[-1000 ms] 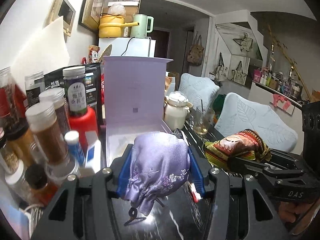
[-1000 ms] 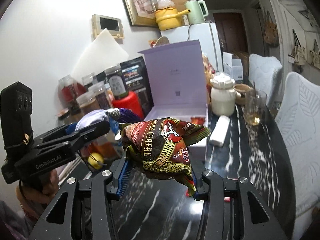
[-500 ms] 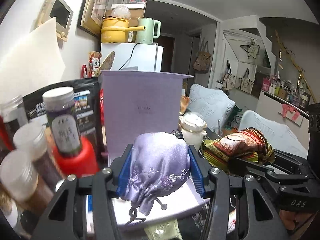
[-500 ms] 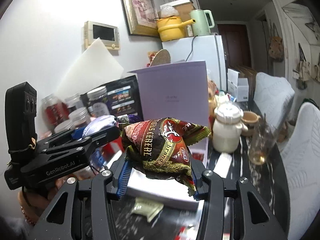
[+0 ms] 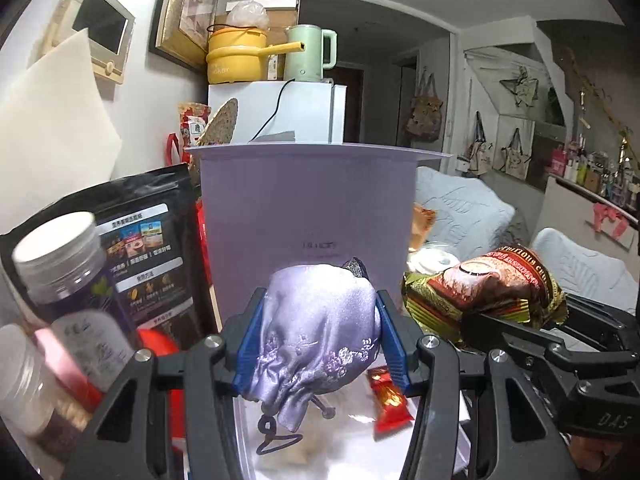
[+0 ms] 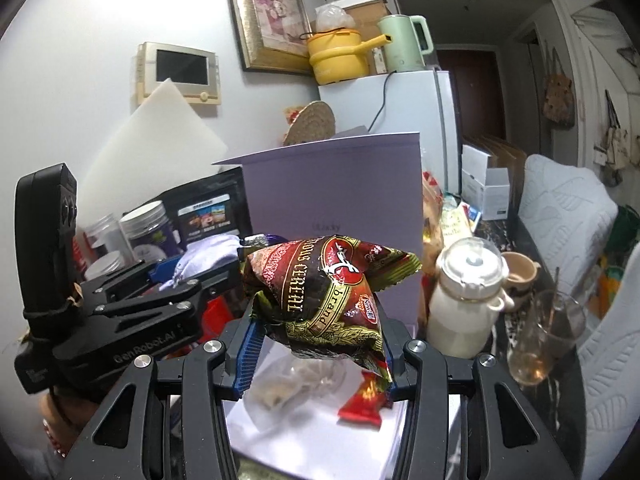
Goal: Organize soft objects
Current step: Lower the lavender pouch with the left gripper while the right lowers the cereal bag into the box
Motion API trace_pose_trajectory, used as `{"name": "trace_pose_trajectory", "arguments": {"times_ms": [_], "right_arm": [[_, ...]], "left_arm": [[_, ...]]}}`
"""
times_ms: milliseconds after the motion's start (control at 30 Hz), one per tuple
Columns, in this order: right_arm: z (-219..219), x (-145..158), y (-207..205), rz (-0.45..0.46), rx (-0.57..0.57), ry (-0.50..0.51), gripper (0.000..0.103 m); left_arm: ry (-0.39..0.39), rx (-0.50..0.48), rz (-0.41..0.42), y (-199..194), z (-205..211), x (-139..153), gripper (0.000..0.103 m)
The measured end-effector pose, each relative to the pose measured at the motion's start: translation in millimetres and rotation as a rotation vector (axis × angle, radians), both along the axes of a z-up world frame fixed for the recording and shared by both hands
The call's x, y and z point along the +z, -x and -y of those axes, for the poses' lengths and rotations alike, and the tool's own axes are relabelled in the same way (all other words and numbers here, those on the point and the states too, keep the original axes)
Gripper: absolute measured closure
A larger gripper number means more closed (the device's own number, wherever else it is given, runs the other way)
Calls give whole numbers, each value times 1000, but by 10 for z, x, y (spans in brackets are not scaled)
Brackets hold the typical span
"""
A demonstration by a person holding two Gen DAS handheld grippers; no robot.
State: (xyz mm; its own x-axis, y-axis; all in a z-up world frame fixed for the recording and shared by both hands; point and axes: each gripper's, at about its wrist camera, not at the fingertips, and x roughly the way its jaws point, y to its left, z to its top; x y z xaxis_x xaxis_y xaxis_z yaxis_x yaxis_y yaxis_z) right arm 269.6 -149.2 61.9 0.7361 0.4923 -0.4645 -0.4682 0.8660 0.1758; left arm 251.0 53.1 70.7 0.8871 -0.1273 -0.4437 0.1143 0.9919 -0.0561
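Both tools have advanced over the lilac box (image 5: pixel 308 216), left tool (image 5: pixel 320 340) clamping the satin pouch (image 5: pixel 316 332), right tool (image 6: pixel 320 344) the cereal packet (image 6: pixel 324 288).

This was a lived-in home, its dining corner packed with household clutter. A white fridge (image 6: pixel 416 120) stood against the wall, with a yellow pot (image 6: pixel 340 56) and a pale green kettle (image 6: pixel 404 42) on top of it. Left of the fridge hung a gilt-framed picture (image 6: pixel 272 16) and a wall intercom panel (image 6: pixel 180 72). In front of the fridge, jars (image 5: pixel 68 264) crowded a dark table (image 6: pixel 532 408); right of it hung tote bags (image 5: pixel 424 120).
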Motion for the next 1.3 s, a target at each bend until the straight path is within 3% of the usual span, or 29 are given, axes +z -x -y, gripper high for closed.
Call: {"name": "trace_pose_trajectory", "arguments": {"times_ms": [467,867,1167,1300], "right_arm": [[-179,-470,-578,-116,-1,73,56],[-192,-772,-767,-203,-12,125,56],[-157,-935,-880,-302,11,75,55],[-185,-1017,-914,-323,6,89,55]], "left_arm": [[-65,38,-147,-501,41,-559,51],[-94,35,-263,-704,72,-770,51],[-75,41,-361,-860,-41,-957,51],[-104,45,-394,-938,16,-1031,51]]}}
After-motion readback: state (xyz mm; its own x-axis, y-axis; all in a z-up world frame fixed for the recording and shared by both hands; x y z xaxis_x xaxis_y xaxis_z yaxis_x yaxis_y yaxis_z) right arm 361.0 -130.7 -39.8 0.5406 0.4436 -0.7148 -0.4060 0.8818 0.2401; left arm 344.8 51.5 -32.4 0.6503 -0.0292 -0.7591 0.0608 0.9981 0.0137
